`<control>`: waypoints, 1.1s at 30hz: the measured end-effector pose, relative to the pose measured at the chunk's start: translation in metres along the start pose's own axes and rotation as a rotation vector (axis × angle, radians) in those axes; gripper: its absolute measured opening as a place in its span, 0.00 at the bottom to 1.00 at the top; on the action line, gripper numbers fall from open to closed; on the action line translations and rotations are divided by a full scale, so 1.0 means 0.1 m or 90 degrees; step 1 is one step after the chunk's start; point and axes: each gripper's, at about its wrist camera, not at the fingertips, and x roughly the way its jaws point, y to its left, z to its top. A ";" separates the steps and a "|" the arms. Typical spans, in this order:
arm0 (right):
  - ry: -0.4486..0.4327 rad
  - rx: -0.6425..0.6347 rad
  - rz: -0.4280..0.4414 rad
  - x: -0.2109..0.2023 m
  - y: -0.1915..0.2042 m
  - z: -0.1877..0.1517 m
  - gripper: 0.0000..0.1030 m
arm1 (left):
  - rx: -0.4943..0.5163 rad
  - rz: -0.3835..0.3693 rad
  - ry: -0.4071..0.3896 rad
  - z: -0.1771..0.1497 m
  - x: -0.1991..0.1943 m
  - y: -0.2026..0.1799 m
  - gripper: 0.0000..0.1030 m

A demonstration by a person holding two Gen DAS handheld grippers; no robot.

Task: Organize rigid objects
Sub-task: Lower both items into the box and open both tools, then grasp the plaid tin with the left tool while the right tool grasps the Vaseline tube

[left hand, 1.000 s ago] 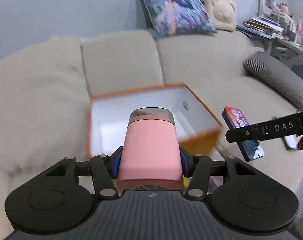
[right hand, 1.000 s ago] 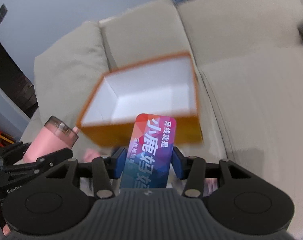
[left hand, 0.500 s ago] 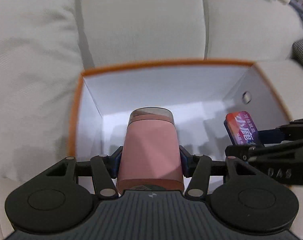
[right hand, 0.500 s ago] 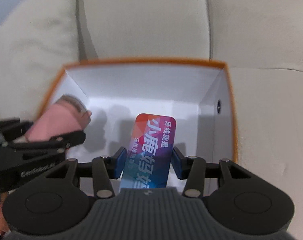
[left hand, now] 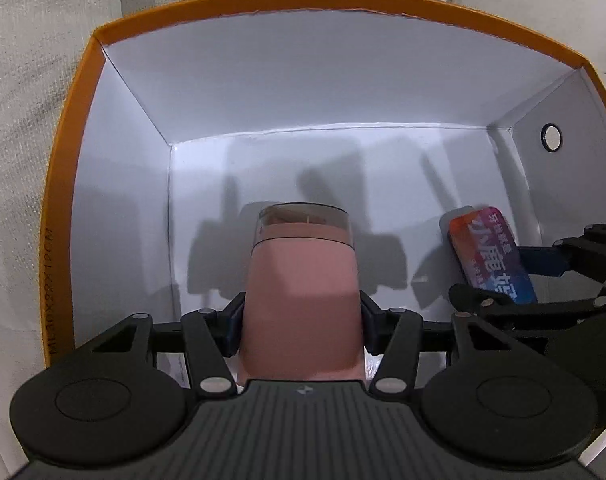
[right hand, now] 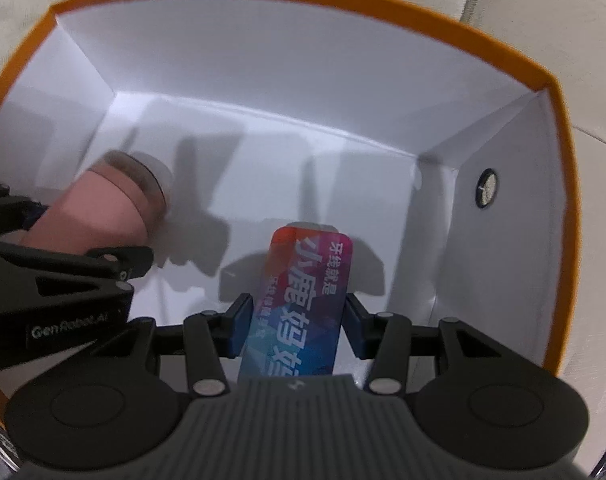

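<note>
Two things are getting dropped off at once here; the left gripper (left hand: 301, 320) is clamped on a pink tumbler (left hand: 301, 292) with a clear lid, and the right gripper (right hand: 293, 322) is pinching a colourful flat pack (right hand: 299, 300) with white lettering; both are down inside the orange-rimmed box (left hand: 287, 0) with the white lining, which sits on a beige sofa (left hand: 19, 80).

Handling-wise, my guess: the tumbler looks stiff and smooth-sided, probably a bit slippery and heavier than the pack, so gripping it around the mid body like it is now seems right; I'd stay off the clear lid, it might pop or slide. The pack looks light and rigid enough, held by its long edges near the bottom end; that's a narrow grip, so it could pivot if bumped against the box wall. Neither looks fragile, but I can't tell if either one is touching the box floor yet; the shadows under them sit close.

Compared with a second ago: back then both grippers were up in front of the sofa with the box ahead and a cushion and shelves in view; half a second ago they hovered over the opening; now the box walls fill both views and the cameras look almost straight down; the grips on both items look unchanged.
</note>
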 end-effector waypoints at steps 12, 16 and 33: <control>0.025 0.021 0.003 0.06 -0.09 -0.02 0.57 | -0.015 -0.012 0.029 -0.16 0.07 -0.01 0.68; -0.020 0.020 -0.004 -0.09 -0.13 -0.05 0.65 | -0.029 -0.013 0.002 -0.25 -0.06 0.00 0.73; -0.196 0.054 0.115 -1.64 -0.19 -0.89 0.80 | 0.075 -0.014 -0.125 -1.03 -1.41 -0.09 0.87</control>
